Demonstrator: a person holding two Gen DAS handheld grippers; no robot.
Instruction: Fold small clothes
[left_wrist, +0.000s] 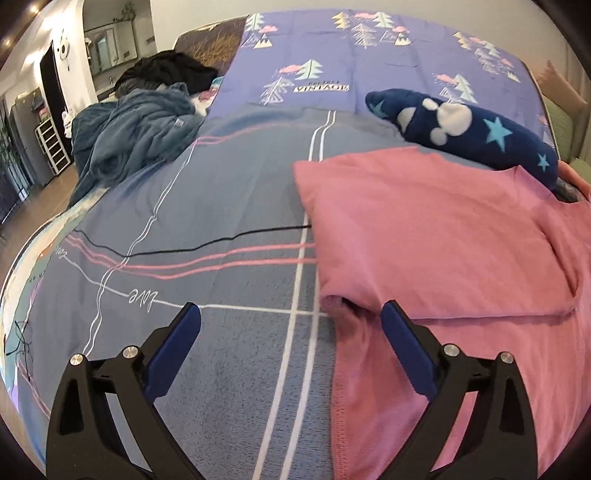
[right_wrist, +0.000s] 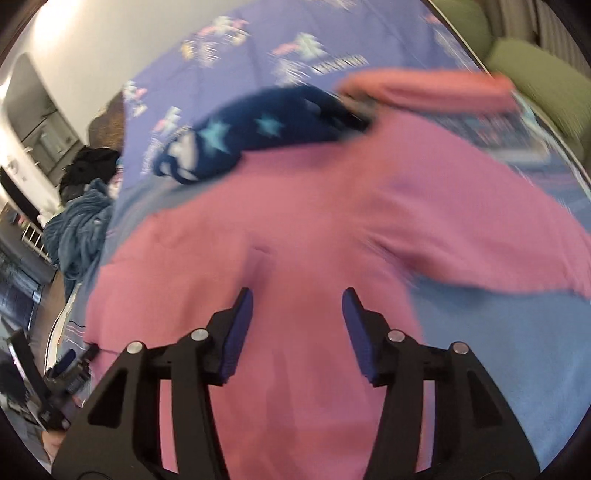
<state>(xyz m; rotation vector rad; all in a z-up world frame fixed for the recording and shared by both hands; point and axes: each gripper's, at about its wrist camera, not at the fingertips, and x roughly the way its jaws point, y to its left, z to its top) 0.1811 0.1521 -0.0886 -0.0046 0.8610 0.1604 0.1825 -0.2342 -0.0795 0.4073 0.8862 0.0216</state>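
The pink garment (left_wrist: 443, 236) lies spread on the bed (left_wrist: 229, 332), partly folded, with one layer doubled over another and a rolled fold at its near left corner. It looks soft, light and limp, a knit that will sag and drag rather than hold shape, so it is best pinched at a hem or a corner where two layers meet. The left gripper (left_wrist: 291, 314) hangs with its jaws wide apart and nothing between them, its right finger just over that near corner. The right gripper (right_wrist: 297, 295) stands over the middle of the garment, jaws partly apart and not pressing on cloth; that view is blurred. A dark blue starred fleece piece (left_wrist: 465, 129) lies against the garment's far edge and could be swept along by a fold. To the left the bed cover is bare and gives room; a thin black cable (left_wrist: 207, 247) crosses it up to the garment's left edge, and a heap of blue-grey blanket (left_wrist: 129, 136) sits well apart
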